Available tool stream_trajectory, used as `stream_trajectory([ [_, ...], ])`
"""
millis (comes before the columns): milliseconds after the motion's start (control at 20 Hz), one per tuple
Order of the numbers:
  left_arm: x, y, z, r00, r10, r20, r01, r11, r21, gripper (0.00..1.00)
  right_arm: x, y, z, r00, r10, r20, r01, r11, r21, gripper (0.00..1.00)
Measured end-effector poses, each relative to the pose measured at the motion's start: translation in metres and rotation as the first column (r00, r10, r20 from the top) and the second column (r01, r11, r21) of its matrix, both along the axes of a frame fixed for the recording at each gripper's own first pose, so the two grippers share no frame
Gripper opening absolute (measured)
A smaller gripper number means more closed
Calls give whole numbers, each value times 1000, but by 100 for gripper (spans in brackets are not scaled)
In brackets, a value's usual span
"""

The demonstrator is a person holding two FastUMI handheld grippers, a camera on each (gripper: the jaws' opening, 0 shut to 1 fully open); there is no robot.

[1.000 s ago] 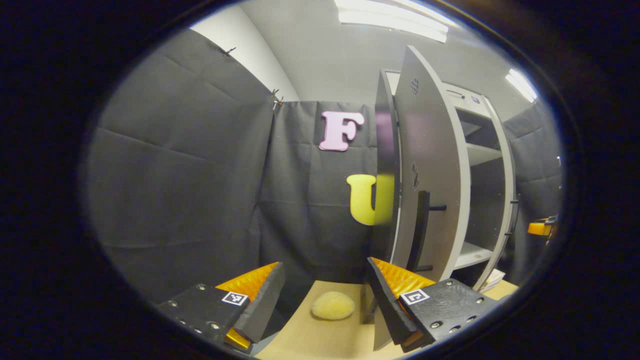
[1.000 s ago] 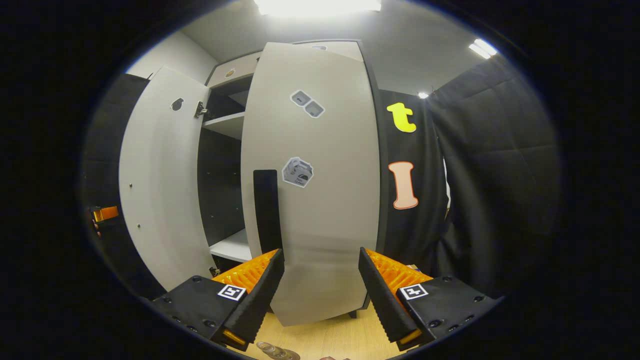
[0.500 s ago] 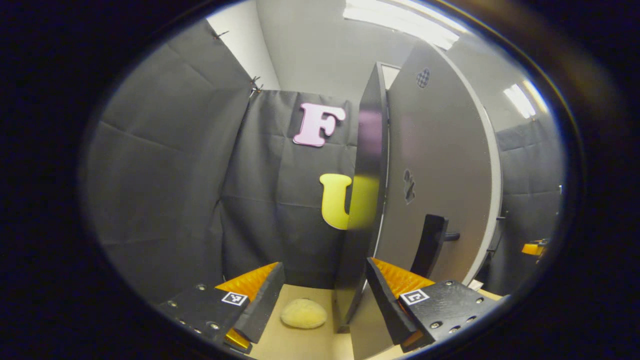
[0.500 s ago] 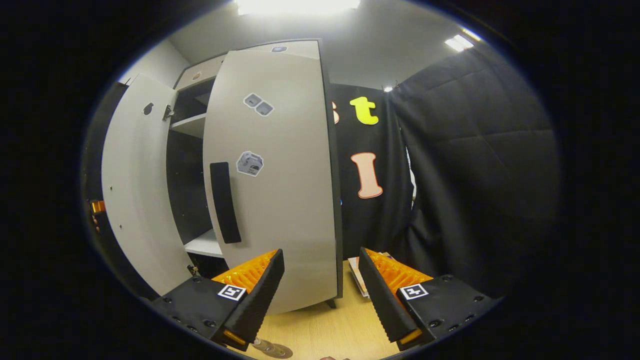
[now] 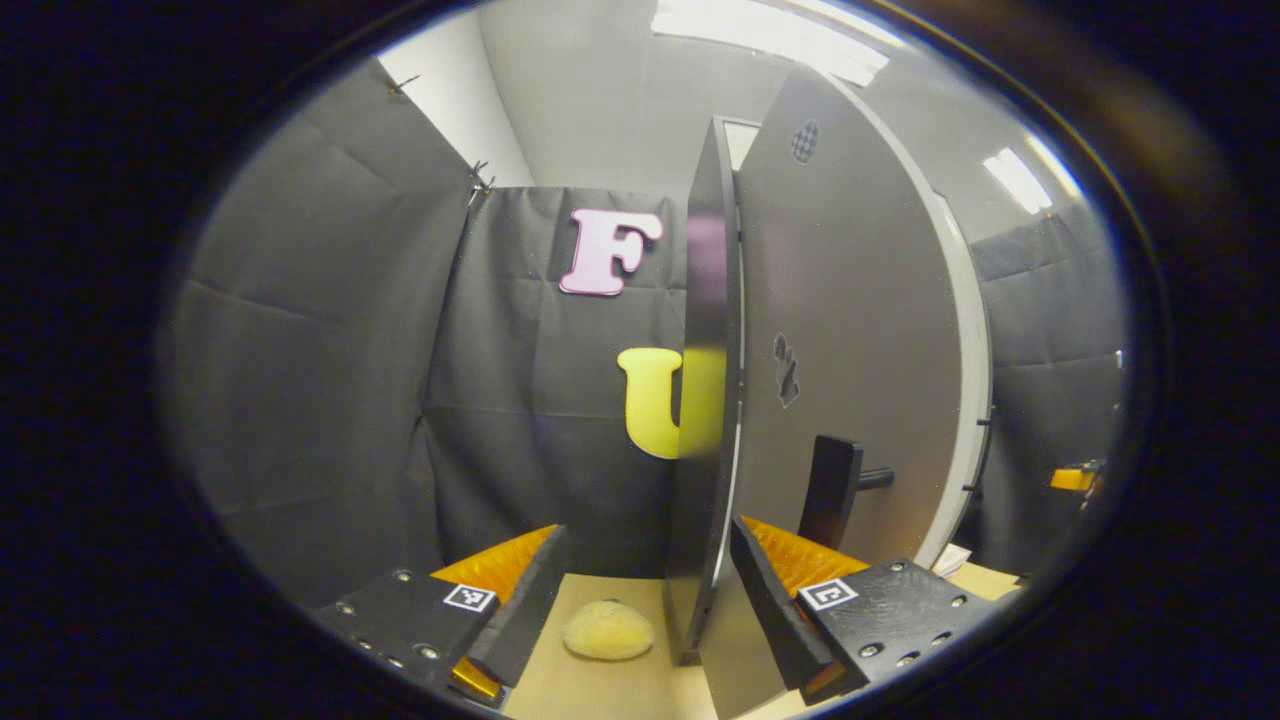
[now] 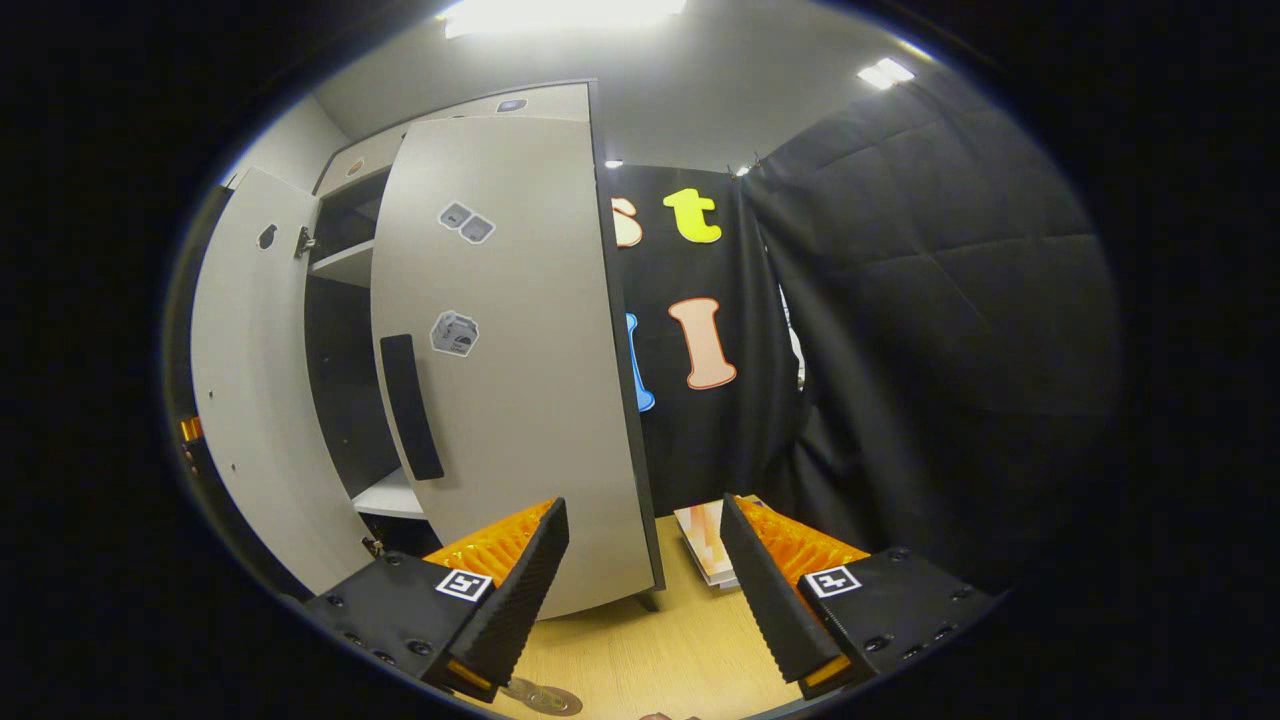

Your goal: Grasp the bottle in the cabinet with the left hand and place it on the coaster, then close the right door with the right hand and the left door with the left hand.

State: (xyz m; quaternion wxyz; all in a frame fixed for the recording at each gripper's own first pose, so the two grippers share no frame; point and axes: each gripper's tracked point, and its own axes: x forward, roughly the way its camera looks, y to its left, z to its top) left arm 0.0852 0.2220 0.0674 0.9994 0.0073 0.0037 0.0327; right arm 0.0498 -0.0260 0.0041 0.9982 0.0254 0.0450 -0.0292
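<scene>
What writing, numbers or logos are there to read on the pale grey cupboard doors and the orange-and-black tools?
Grey stickers on the pale grey right cupboard door: too small to read.
Dark stickers on the left cupboard door: blurred, unreadable.
Square black-and-white tags on the right gripper: patterns, no words.
Nothing legible.

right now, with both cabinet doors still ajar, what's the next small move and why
Probably keep pushing the left door shut with the left tongs: they are open, with the right finger at the door's lower face. In the right gripper view a gap remains beside the right door, and the right tongs are open.
</scene>
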Motion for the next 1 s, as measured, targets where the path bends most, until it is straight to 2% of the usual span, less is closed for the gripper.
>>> stream_trajectory([
  [50,-1,-3,1,1000,7,-1,-7,1000,0,94,1,0,-1,1000,5,0,-5,1000,3,98],
  [150,0,-7,2,1000,18,2,-18,1000,4,94,5,1,-4,1000,21,-10,-21,1000,11,97],
  [200,1,-12,0,1000,15,-4,-15,1000,0,99,7,0,-4,1000,26,-12,-26,1000,13,97],
  [250,1,-19,-1,1000,7,-9,-7,1000,-2,99,9,-2,-3,1000,29,-11,-29,1000,10,98],
  [300,1,-27,0,1000,-3,-12,2,1000,-2,94,11,-4,-2,999,33,-10,-33,999,6,98],
  [450,3,-48,1,1000,-14,-22,14,1000,8,94,16,-10,0,999,44,-7,-44,999,-4,98],
  [700,10,-89,-10,999,-3,-41,0,997,-75,89,22,-31,0,998,57,-23,-57,998,-15,98],
  [1000,32,-137,-7,1000,-16,-18,14,994,-105,98,23,-66,5,998,45,-34,-45,999,7,98],
])
